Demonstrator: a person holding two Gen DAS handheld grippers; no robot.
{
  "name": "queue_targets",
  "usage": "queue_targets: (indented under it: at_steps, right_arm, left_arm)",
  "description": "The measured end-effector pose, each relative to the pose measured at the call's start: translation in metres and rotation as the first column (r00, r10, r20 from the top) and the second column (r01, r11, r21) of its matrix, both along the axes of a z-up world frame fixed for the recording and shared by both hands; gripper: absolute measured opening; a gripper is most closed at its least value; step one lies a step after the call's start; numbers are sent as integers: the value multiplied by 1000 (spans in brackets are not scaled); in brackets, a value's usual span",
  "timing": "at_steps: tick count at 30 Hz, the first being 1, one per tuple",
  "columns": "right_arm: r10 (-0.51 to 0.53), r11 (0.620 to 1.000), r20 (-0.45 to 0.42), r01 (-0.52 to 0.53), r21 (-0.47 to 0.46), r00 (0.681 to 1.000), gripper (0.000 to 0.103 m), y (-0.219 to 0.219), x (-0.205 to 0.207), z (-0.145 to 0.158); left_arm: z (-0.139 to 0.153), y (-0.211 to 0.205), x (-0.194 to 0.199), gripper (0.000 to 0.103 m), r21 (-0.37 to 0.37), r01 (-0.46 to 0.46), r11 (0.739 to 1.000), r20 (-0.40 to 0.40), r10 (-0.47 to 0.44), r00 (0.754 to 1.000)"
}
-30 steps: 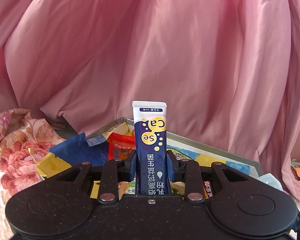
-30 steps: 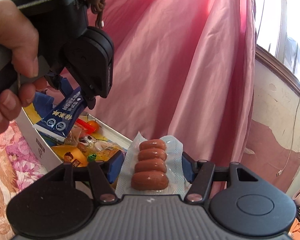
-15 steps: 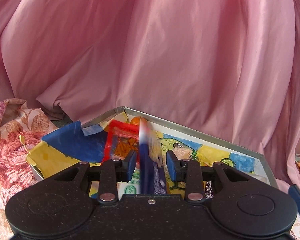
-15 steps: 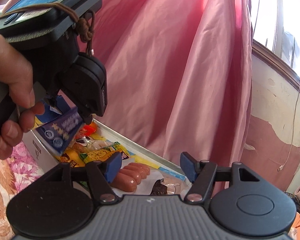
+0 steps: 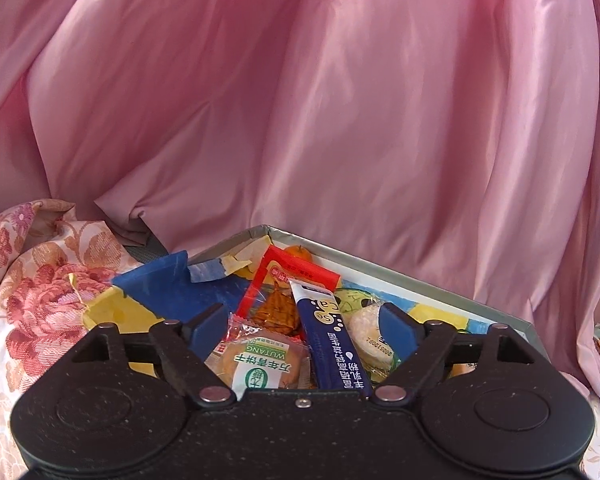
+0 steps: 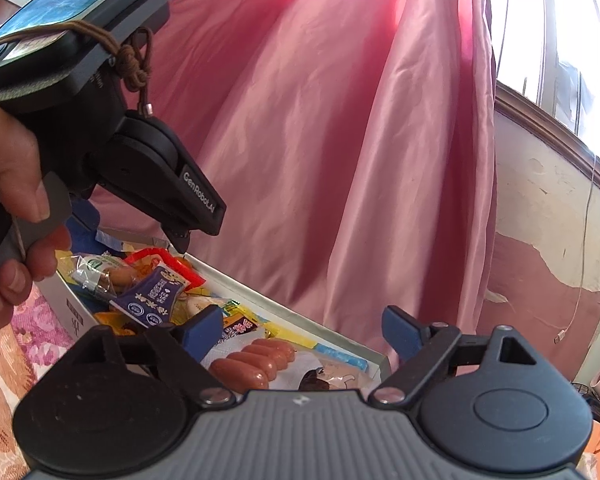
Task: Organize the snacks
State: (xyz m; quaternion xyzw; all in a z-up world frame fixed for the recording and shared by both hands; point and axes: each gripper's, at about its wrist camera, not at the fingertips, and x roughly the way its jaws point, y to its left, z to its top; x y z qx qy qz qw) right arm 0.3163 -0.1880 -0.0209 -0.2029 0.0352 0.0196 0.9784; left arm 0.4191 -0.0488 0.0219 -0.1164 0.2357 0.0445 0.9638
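A shallow grey-rimmed box [image 5: 400,274] holds several snack packets. In the left wrist view my left gripper [image 5: 303,322] hangs over it, its jaws opening and apart. The blue sachet [image 5: 332,344] lies loose in the box between them, touching neither pad, beside a green-labelled biscuit pack [image 5: 260,364] and a red packet [image 5: 296,276]. In the right wrist view my right gripper [image 6: 304,326] is also opening, with nothing held. The sausage pack [image 6: 252,362] lies in the box [image 6: 332,338] below its jaws. The blue sachet [image 6: 152,300] rests on the heap there.
Pink satin curtain [image 5: 300,100] hangs right behind the box. Floral bedding [image 5: 28,280] lies left of it. A hand [image 6: 8,184] holds the left gripper's handle at the left of the right wrist view. A window and peeling wall [image 6: 548,208] stand to the right.
Both grippers opened wide. The blue sachet dropped from the left one into the box, and the sausage pack fell from the right one onto the snacks.
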Motion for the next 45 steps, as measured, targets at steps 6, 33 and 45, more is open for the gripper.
queue_targets:
  at_steps: [6, 33, 45]
  right_arm:
    - [1, 1000, 24, -1, 15, 1000, 103, -1, -3, 5]
    - [-15, 987, 68, 4, 158, 998, 103, -9, -24, 35]
    - [-39, 962, 47, 25, 273, 998, 103, -14, -52, 45]
  left_arm:
    - [1, 6, -9, 96, -16, -29, 999, 24, 29, 999]
    - [26, 25, -59, 100, 45, -91, 995, 88, 87, 992]
    - [20, 38, -111, 100, 41, -116, 992, 127, 110, 986]
